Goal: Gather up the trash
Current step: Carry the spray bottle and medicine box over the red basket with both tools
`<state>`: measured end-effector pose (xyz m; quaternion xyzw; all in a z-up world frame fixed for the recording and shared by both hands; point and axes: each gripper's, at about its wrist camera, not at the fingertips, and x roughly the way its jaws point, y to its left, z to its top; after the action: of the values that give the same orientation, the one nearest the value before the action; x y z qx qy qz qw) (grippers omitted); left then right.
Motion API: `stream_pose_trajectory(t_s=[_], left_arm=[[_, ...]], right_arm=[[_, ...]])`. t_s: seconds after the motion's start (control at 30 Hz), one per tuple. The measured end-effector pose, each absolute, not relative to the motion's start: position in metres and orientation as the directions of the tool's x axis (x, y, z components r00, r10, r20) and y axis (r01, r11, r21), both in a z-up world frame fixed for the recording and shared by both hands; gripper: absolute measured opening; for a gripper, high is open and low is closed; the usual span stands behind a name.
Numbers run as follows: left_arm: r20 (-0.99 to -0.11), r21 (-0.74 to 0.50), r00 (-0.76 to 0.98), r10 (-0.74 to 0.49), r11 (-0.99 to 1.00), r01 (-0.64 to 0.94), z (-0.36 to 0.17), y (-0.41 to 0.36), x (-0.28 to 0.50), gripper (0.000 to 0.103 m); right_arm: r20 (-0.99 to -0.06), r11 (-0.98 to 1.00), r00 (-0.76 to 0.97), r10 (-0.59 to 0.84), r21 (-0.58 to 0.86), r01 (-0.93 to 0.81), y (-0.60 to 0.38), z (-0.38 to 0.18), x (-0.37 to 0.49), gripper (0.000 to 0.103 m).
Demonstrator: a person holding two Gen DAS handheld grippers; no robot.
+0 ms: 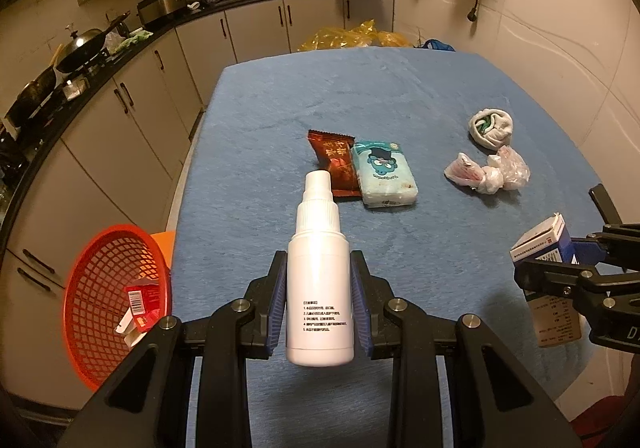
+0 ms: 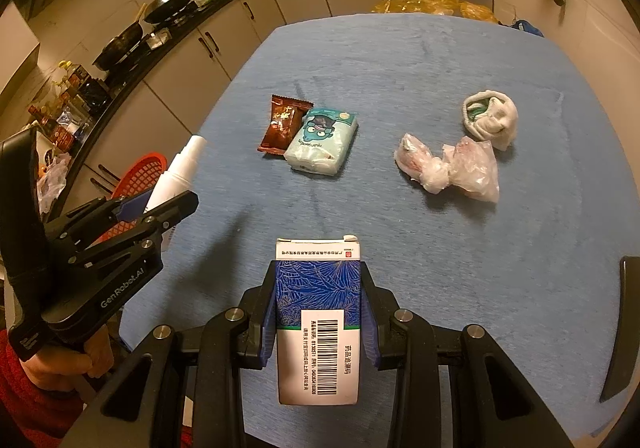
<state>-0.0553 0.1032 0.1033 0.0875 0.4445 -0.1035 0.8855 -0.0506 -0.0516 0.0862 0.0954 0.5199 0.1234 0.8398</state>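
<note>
**Bottle and carton held above the blue counter**

Clamped between the blue pads of the left hand-held gripper (image 1: 320, 308) is a white plastic spray bottle (image 1: 319, 280), held clear of the surface with its nozzle pointing away from the camera. By the right hand-held gripper (image 2: 318, 312) a blue-and-white cardboard carton with a barcode (image 2: 318, 320) is gripped, its torn top flap facing forward. Both are carried over a counter covered in blue cloth (image 1: 400, 96). On the cloth, a brown snack wrapper (image 1: 334, 162) is seen touching a pale blue tissue pack (image 1: 384, 176). Well apart to the right, crumpled clear plastic bags (image 1: 490, 170) lie near a rolled white sock (image 1: 492, 128). Beside the counter's left edge, an orange mesh basket (image 1: 100, 288) is seen with a red packet (image 1: 142, 304) inside.
</note>
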Motion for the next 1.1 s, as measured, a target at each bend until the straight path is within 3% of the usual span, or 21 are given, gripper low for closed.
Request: stream_pose_trajectory(t_s=[1.1], left_arm=[[-0.786,-0.045,0.603,-0.139,0.985,0.168,0.119,0.149,-0.067,0.029]], right_arm=[[-0.849,0.945,0.416,0.327,0.282,-0.167,-0.026,0.088,-0.043,0.037]])
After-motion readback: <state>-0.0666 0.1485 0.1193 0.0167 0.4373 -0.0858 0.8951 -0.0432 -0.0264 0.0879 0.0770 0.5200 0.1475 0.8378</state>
